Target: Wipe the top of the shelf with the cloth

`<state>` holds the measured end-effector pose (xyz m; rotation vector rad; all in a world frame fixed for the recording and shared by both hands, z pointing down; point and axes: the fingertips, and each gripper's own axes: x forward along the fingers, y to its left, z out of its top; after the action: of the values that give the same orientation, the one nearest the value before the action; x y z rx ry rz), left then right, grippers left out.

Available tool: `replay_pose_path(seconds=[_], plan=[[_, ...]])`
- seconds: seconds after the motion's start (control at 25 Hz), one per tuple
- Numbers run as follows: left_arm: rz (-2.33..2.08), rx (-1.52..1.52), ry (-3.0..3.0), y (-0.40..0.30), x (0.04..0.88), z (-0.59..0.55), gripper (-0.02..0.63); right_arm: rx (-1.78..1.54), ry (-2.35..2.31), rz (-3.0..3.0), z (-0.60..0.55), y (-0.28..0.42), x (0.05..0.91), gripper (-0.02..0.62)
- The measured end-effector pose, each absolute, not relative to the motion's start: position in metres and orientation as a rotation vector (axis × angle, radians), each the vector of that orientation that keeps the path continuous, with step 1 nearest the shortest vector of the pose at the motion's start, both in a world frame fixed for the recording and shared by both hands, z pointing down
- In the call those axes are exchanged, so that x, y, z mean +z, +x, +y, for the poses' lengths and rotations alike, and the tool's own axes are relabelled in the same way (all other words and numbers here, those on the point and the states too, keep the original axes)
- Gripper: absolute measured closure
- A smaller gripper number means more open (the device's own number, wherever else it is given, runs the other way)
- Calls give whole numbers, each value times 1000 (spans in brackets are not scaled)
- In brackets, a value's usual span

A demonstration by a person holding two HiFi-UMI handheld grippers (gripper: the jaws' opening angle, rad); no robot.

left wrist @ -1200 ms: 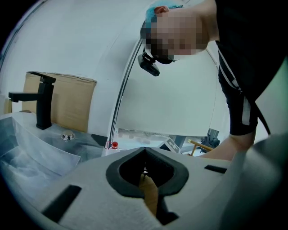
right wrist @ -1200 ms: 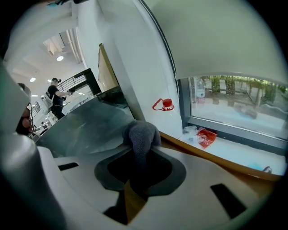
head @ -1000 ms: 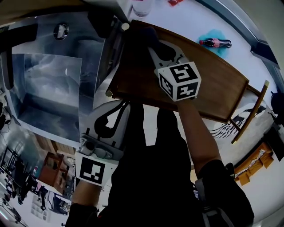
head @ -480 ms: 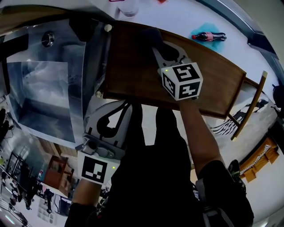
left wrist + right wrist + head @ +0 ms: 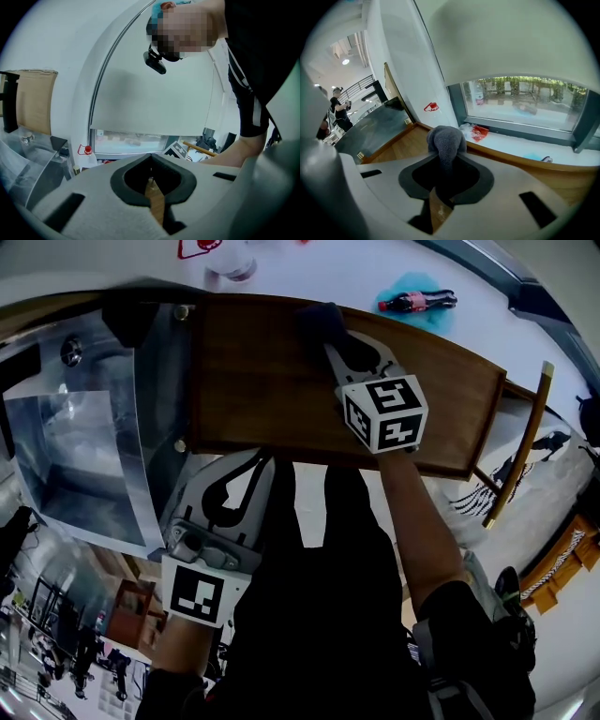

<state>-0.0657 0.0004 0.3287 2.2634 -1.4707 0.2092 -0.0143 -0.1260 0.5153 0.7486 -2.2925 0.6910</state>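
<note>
Grey fuzzy cloth point(image 5: 446, 140) is bunched in the right gripper point(image 5: 443, 164), with the jaws clamped on it. The wad sits on the brown wooden shelf top point(image 5: 253, 381) near its far edge, upper centre of the head view. Left gripper point(image 5: 246, 465) hangs off the near edge at lower left, jaws pressed together on nothing.

My read: only the wad's tip touches, so the contact patch is small.
- Run overlapping lengthwise strokes.
- Tilt the gripper low so cloth, not jaw plastic, meets the wood.
- Use even downward pressure.
- Mind the far lip: the cloth could slip over toward the white window ledge point(image 5: 511, 143).
</note>
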Motion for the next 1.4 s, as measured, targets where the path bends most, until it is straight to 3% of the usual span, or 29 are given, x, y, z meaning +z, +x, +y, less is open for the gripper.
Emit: replay_pose_path(seconds=[1.4], plan=[[-1254,234,2396,100,328,-35,586,758,1099,-2167,-162,214,516,528]])
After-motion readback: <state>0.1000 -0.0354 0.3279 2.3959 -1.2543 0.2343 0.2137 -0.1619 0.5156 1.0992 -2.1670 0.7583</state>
